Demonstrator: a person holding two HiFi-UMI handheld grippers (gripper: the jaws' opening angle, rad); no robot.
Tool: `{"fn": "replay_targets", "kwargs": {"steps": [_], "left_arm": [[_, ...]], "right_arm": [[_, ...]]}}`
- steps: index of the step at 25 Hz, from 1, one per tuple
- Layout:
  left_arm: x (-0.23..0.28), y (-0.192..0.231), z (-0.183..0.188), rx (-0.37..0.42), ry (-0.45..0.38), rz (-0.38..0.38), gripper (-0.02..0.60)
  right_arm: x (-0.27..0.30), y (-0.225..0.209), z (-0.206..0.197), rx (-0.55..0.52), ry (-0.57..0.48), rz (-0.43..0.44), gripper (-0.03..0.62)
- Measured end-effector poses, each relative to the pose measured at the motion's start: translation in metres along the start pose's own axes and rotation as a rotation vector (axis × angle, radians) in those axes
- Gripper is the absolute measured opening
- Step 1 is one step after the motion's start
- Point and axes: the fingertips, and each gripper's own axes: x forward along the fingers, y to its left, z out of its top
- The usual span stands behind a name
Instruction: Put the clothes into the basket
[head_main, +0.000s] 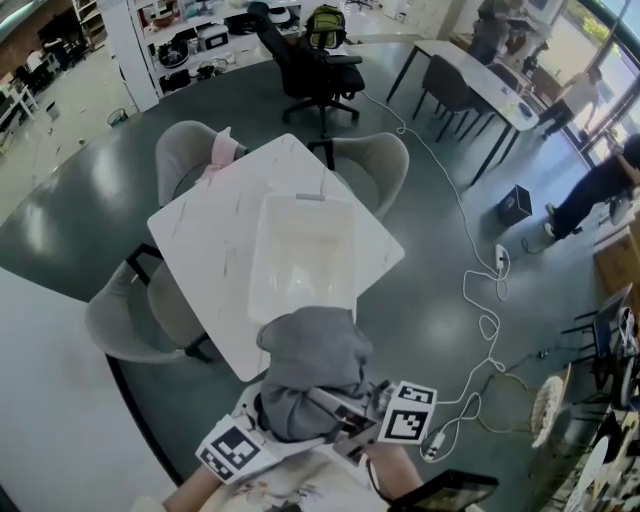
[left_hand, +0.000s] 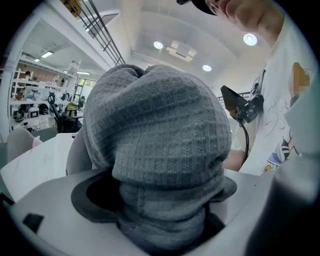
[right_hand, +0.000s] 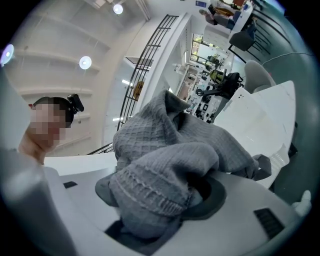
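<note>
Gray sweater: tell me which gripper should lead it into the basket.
Right, narrowly. The right gripper and left gripper are both shut on the gray sweater, but the right sits nearer the basket in the head view.

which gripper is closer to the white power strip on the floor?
Right. The right gripper sits lower left of the power strip in the head view; the left gripper lies farther left, beyond it. Both clamp the grey garment.

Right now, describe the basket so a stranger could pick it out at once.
Find the white square table ringed by grey chairs. On it sits the basket, a pale rectangular tub, empty. The only container there, it lies just beyond the grey knit garment.
</note>
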Motion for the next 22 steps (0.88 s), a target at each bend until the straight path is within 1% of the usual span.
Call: {"fn": "replay_targets", "kwargs": {"steps": [5, 10, 13, 16, 20, 22], "left_arm": [[0.005, 0.033, 0.008, -0.026, 0.002, 0.044, 0.509], [0.016, 0.067, 0.031, -0.053, 0.004, 0.081, 0.509], [0.024, 0.089, 0.042, -0.038, 0.014, 0.086, 0.509], [0.033, 0.110, 0.053, -0.051, 0.015, 0.093, 0.509], [0.049, 0.137, 0.063, -0.042, 0.022, 0.103, 0.509], [0.057, 0.150, 0.068, -0.057, 0.024, 0.108, 0.509]], "right_arm": [[0.025, -0.017, 0.017, 0.015, 0.043, 0.025, 0.259], [0.047, -0.031, 0.051, 0.041, 0.076, 0.044, 0.259], [0.060, -0.040, 0.074, 0.044, 0.083, 0.053, 0.259], [0.071, -0.053, 0.093, 0.048, 0.090, 0.056, 0.259], [0.081, -0.070, 0.119, 0.060, 0.104, 0.059, 0.259], [0.087, -0.081, 0.130, 0.070, 0.109, 0.057, 0.259]]}}
